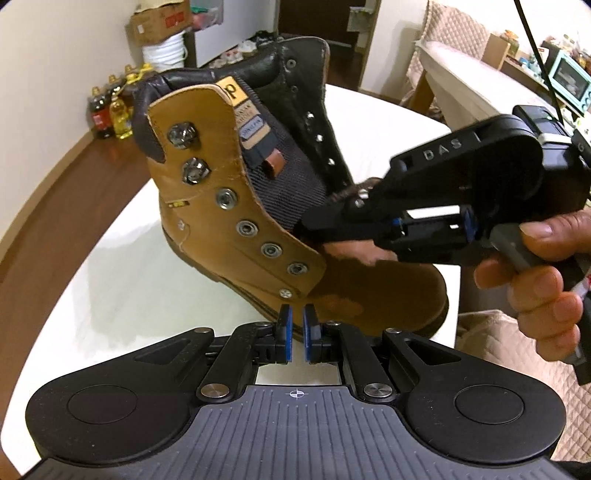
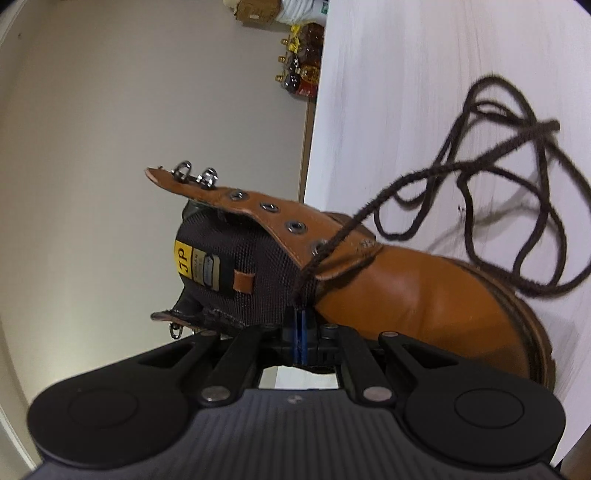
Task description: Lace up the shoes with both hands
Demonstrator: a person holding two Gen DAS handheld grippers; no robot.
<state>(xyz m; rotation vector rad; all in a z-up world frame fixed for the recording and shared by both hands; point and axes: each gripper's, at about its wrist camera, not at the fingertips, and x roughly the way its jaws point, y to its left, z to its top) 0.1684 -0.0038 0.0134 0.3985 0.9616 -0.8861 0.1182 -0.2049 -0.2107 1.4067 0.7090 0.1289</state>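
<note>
A tan lace-up boot [image 1: 229, 206] leans on the white table [image 1: 110, 288], its tongue and eyelet flaps spread wide. My left gripper [image 1: 297, 321] hovers by the boot's toe side, its blue pads slightly apart with nothing between them. My right gripper [image 1: 317, 218], held by a hand [image 1: 543, 280], reaches in over the tongue. In the right wrist view the boot [image 2: 424, 295] lies sideways. The dark brown lace [image 2: 480, 162] runs through the lowest eyelet [image 2: 319, 249] down to my right gripper [image 2: 299, 314], which is shut on its end. The remaining lace lies looped on the table [image 2: 406, 74].
Bottles [image 1: 114, 110] stand on the wooden floor beyond the table's left edge, with a cardboard box [image 1: 159, 22] behind them. A quilted seat [image 1: 461, 37] and a teal toaster oven [image 1: 569, 81] are at the far right.
</note>
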